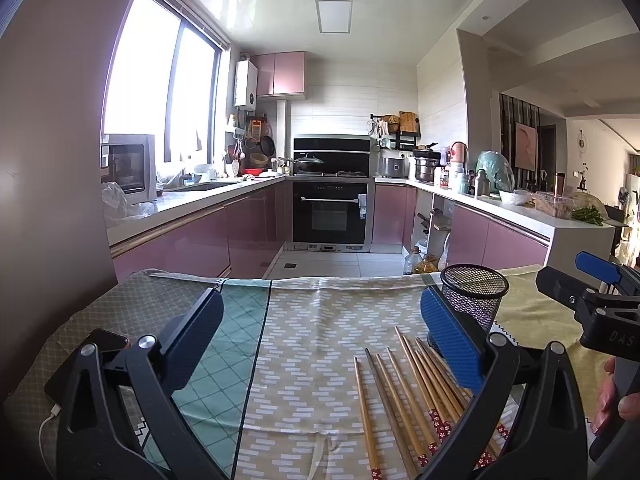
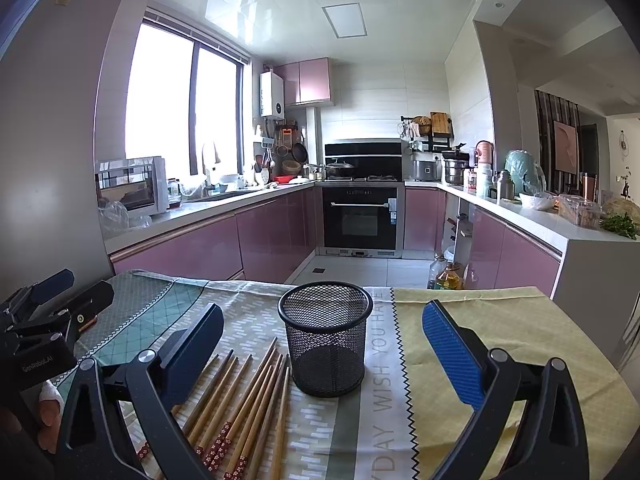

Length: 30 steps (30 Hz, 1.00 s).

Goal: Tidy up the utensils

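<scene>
Several wooden chopsticks with red patterned ends lie side by side on the patterned tablecloth. A black mesh holder stands upright and empty behind them. My left gripper hovers open over the cloth, its right finger above the chopsticks. In the right wrist view the chopsticks lie left of the mesh holder. My right gripper is open, its fingers spread on either side of the holder and nothing held. The other gripper shows at the far left.
A phone with a white cable lies on the cloth at the left. Beyond the table edge are the kitchen floor, pink cabinets, an oven and oil bottles on the floor. A hand holds the right gripper's handle.
</scene>
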Each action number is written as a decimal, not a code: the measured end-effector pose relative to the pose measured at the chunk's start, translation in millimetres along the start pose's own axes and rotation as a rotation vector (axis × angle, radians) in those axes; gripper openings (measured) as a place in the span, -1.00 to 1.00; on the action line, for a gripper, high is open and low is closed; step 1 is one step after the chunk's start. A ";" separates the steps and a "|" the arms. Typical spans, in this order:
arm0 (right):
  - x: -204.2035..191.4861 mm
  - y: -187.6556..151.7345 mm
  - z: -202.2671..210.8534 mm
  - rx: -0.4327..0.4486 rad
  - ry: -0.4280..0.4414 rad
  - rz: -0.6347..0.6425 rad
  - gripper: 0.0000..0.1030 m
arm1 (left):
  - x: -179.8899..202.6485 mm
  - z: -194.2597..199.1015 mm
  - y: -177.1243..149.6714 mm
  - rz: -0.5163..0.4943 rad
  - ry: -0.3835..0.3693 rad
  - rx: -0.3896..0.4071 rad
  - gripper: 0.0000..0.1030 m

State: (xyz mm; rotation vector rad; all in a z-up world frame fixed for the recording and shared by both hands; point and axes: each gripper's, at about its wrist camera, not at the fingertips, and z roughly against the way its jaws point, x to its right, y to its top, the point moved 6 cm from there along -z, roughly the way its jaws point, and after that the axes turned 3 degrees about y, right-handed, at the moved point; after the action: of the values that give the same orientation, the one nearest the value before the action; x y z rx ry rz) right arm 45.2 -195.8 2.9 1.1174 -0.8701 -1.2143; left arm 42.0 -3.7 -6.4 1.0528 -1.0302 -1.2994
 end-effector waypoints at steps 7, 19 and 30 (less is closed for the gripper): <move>-0.3 -0.5 1.4 0.006 0.002 -0.003 0.87 | 0.8 0.5 1.1 -0.002 0.005 0.003 0.89; -0.3 0.4 3.3 0.011 0.009 -0.003 0.87 | 0.4 2.5 2.2 0.000 0.005 0.006 0.89; 0.0 0.0 2.8 0.010 0.012 -0.005 0.87 | 0.1 2.9 3.3 -0.002 0.009 0.004 0.89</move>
State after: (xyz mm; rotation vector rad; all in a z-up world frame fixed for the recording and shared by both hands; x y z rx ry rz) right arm 42.5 -196.3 3.5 1.1345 -0.8657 -1.2072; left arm 39.9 -3.9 -2.6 1.0622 -1.0253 -1.2938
